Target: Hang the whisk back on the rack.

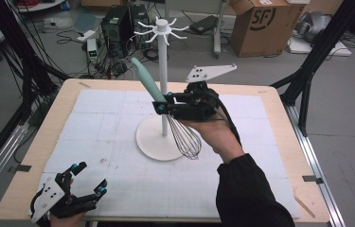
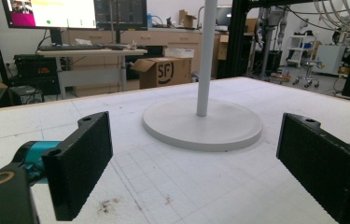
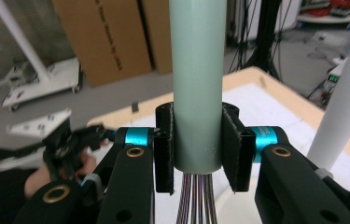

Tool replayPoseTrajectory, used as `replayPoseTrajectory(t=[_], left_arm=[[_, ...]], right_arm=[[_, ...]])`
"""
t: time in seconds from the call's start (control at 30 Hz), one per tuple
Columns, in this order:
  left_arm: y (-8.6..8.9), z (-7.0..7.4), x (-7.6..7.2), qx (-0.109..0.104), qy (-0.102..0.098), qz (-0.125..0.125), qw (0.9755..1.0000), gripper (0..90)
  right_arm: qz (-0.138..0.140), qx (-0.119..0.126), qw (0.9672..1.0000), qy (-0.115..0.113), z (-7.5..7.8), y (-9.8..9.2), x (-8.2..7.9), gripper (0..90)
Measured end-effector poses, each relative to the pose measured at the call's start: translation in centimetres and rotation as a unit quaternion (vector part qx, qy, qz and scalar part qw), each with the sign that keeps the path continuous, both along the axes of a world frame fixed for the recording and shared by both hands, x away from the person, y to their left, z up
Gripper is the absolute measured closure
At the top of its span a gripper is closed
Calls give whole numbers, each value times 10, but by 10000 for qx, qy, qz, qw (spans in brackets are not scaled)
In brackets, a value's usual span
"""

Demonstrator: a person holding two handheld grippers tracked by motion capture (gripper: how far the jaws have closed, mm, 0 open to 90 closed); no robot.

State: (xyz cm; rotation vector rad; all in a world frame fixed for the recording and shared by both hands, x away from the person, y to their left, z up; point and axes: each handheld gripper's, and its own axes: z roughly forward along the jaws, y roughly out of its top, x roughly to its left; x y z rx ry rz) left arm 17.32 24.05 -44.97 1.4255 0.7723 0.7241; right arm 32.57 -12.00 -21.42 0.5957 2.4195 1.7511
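A whisk with a pale green handle (image 1: 146,78) and a wire head (image 1: 184,137) hangs in the air above the table, handle tilted up to the left. My right gripper (image 1: 162,103) is shut on the lower end of that handle (image 3: 197,93), one pad on each side, with the wires (image 3: 196,203) coming out below. Just behind it rises a white hook stand (image 1: 164,71) with a round base (image 1: 152,139) and spokes (image 1: 161,29) at the top. My left gripper (image 1: 90,177) rests open at the table's near left corner, its pads (image 2: 81,163) wide apart and facing the stand's base (image 2: 203,123).
The table top is a white gridded mat (image 1: 99,137) on a wooden board (image 1: 33,156). Beyond the far edge lie cables, computer boxes (image 1: 118,26) and a cardboard box (image 1: 265,23). Black frame legs (image 1: 307,71) stand at the right, and a metal rail runs along each side.
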Motion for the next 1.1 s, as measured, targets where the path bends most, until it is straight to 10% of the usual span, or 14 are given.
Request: replayPoseTrajectory(t=[0.5,1.1], left_arm=[[0,0,0,-12,-6,-7,10000,111],[-1,0,0,13,7,-25,10000,111]], right_arm=[[-288,703,9971,-16,13,-2,12,693],[-294,741,9965,-235,17,-16,-5,693]])
